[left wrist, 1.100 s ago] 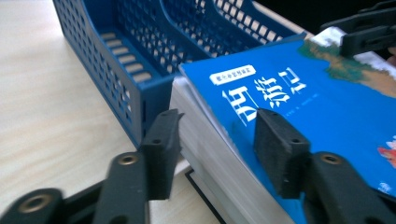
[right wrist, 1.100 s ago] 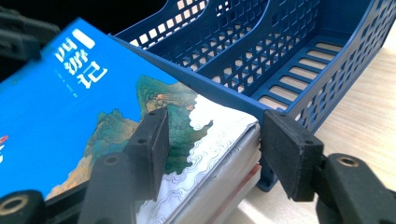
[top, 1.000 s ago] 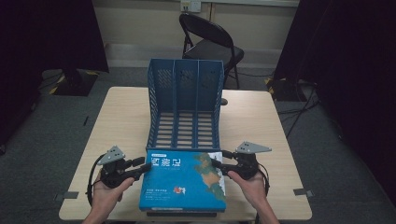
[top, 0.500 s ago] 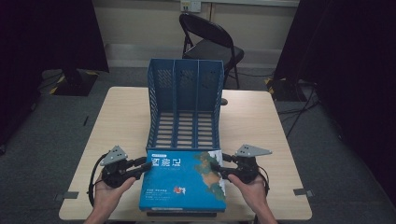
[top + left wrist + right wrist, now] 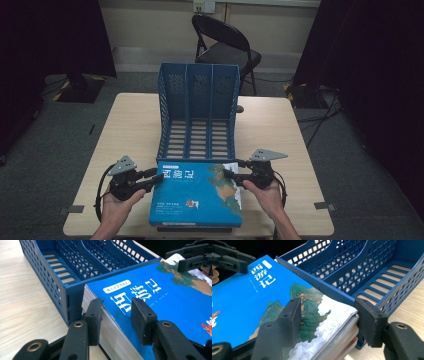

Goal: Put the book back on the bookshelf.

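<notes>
Book (image 5: 196, 196) seemingly straddled by both claws, gaps visible close-up.

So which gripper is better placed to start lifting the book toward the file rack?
Probably the left gripper: its open jaws already straddle the blue book at its edge. The right gripper stands wider, one jaw beside the blue file rack.

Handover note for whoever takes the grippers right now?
Left gripper: open, jaws straddling the left edge of the blue book, not clamped.
Right gripper: open, jaws straddling the book's far right corner.
Book lies flat on the table, atop something darker, its far edge against the blue file rack.
Done: both grippers lined up.
Left: probably close both, lift, stand the book in a rack slot; all three look empty.
</notes>
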A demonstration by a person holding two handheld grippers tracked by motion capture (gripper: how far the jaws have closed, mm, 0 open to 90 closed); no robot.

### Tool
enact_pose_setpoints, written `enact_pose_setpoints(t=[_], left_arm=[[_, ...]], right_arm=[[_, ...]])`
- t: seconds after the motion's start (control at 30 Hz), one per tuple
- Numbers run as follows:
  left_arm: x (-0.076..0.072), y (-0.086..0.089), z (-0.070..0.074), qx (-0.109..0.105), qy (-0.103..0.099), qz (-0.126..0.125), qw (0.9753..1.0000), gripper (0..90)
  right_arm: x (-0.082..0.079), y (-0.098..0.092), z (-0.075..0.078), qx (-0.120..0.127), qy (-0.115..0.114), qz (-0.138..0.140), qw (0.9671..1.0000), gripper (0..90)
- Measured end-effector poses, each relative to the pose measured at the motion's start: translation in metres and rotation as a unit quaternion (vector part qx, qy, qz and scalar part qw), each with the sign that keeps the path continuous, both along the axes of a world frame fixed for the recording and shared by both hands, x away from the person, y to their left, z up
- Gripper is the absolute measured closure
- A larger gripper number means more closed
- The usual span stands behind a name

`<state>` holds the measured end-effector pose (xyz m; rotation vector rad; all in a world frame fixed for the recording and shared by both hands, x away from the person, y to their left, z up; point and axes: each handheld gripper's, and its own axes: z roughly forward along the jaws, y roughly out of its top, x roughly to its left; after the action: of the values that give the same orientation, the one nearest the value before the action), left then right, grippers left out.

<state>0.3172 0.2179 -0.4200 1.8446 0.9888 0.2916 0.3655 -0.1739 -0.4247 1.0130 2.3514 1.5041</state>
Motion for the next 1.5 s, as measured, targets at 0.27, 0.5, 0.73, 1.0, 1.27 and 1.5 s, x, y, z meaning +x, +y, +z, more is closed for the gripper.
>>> enact_pose_setpoints(t=[0.27, 0.5, 0.73, 1.0, 1.27, 1.5], left_arm=[[0.006, -0.002, 0.000, -0.004, 0.007, -0.009, 0.9999, 63.0], [0.016, -0.011, 0.001, -0.004, 0.012, -0.027, 0.9996, 64.4], [0.020, -0.015, -0.002, -0.020, 0.024, -0.033, 0.9990, 62.1], [-0.024, 0.005, -0.006, -0.037, 0.035, -0.044, 0.9977, 55.0], [-0.031, 0.002, -0.005, -0.037, 0.039, -0.031, 0.9981, 58.5], [-0.018, -0.009, -0.003, -0.023, 0.039, -0.034, 0.9984, 58.2]], right_arm=[[-0.013, -0.007, 0.001, 0.000, 0.004, 0.002, 1.0000, 45.2], [-0.037, -0.017, 0.001, -0.006, -0.005, 0.002, 1.0000, 46.9], [-0.054, -0.024, 0.003, -0.008, -0.011, 0.002, 0.9999, 48.4], [-0.036, -0.010, 0.004, -0.009, -0.010, 0.019, 0.9997, 50.0], [-0.034, -0.005, 0.002, 0.001, 0.005, 0.025, 0.9997, 56.0], [-0.048, -0.011, 0.001, 0.004, 0.004, 0.024, 0.9997, 59.2]])
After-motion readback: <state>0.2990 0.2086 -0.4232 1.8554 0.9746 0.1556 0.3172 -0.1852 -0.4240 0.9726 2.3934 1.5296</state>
